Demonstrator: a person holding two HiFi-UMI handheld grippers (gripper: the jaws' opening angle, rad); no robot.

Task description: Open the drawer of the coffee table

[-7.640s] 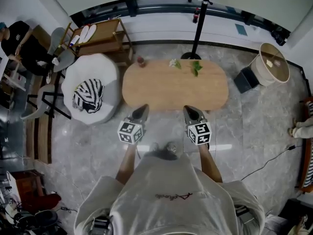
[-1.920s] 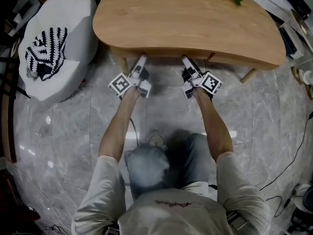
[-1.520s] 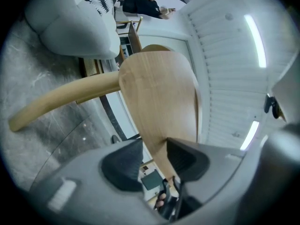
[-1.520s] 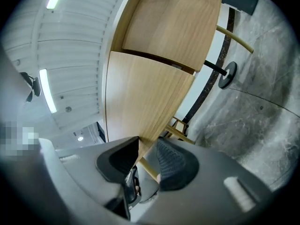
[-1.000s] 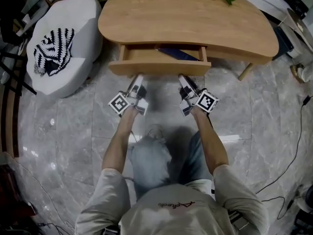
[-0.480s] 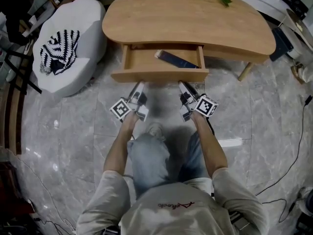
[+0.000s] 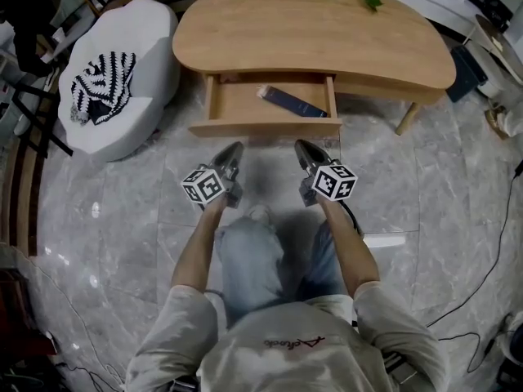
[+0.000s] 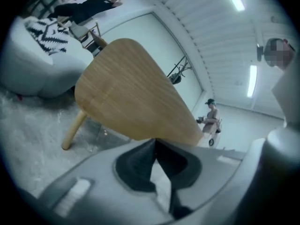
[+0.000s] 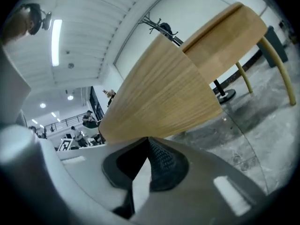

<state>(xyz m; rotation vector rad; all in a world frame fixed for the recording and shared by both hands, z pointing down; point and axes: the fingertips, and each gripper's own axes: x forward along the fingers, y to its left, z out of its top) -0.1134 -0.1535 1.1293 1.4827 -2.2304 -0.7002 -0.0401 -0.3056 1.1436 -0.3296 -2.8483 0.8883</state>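
Head view: L tongs (image 7: 234, 148), R tongs (image 7: 300, 145) just shut empty before open drawer (image 7: 265, 127)

The coffee table (image 7: 310, 31) and its drawer (image 7: 245, 104) look like pale, straight-grained wood, matt; the floor (image 7: 106, 219) is grey veined stone, polished and glossy; the pouf (image 7: 151, 43) seems soft white cloth, with a striped fabric (image 7: 102, 84) on it; the left gripper (image 8: 154, 143) and right gripper (image 9: 147, 139) have smooth grey plastic shells; the right's dark pads (image 9: 161, 165) look matt, one finely knurled.

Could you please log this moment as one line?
drawer: open, dark flat item inside | left claw: just closed, empty, off drawer | right claw: just closed, empty, off drawer
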